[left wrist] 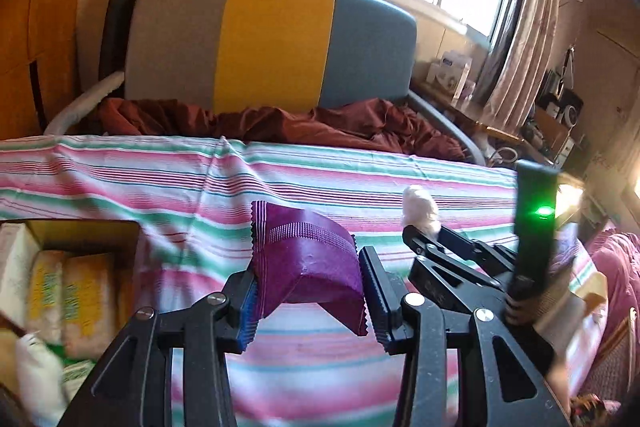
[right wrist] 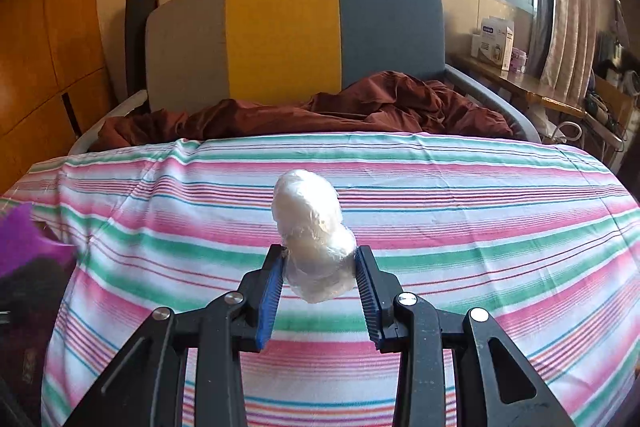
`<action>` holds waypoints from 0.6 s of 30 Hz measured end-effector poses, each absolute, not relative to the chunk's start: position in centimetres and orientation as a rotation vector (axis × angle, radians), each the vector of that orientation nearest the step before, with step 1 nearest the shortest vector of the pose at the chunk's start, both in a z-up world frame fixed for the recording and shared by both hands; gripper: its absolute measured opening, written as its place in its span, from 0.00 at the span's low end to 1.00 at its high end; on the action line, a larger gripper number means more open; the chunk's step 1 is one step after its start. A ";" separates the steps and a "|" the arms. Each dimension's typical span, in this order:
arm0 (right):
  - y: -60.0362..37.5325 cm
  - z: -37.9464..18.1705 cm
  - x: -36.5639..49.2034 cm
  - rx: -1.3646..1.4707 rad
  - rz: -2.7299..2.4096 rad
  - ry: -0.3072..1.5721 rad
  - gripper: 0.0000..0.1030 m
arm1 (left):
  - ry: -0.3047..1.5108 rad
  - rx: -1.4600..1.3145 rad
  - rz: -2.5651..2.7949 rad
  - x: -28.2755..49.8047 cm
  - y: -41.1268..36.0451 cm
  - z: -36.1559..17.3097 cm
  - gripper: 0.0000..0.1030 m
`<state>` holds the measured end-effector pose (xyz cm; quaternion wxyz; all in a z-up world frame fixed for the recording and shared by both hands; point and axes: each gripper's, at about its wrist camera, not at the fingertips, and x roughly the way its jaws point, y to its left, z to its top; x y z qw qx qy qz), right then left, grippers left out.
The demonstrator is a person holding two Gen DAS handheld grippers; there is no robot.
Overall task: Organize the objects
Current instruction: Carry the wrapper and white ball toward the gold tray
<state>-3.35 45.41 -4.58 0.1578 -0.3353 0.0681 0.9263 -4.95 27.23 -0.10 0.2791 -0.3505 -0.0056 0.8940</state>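
The left tongs [left wrist: 308,291] clench a purple sachet [left wrist: 308,259] above the striped bed sheet [left wrist: 160,179]. The right tongs [right wrist: 320,267] grasp a white plastic-wrapped bundle [right wrist: 312,231], also clear of the bed. A cardboard box [left wrist: 80,231] of packets sits at eight o'clock in the left view, probably the destination. Keep both grips firm, carry the sachet over the box rim before releasing, and keep the two tongs apart.

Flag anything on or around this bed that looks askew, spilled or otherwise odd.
Nothing spilled or damaged. The brown blanket lies crumpled against the headboard instead of spread flat, and the striped sheet has a diagonal wrinkle on its left part.
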 end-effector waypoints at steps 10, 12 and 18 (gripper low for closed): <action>43.9 -4.4 -2.2 -0.945 2.661 0.181 0.35 | -0.038 -0.939 2.419 -2.0 19.5 1.7 0.44; 43.7 -4.5 -2.1 -0.947 2.659 0.181 0.35 | -0.029 -0.935 2.435 -1.4 17.7 2.0 0.44; 43.1 -4.4 -1.9 -0.934 2.665 0.139 0.35 | -0.028 -1.015 2.476 0.1 12.0 1.3 0.44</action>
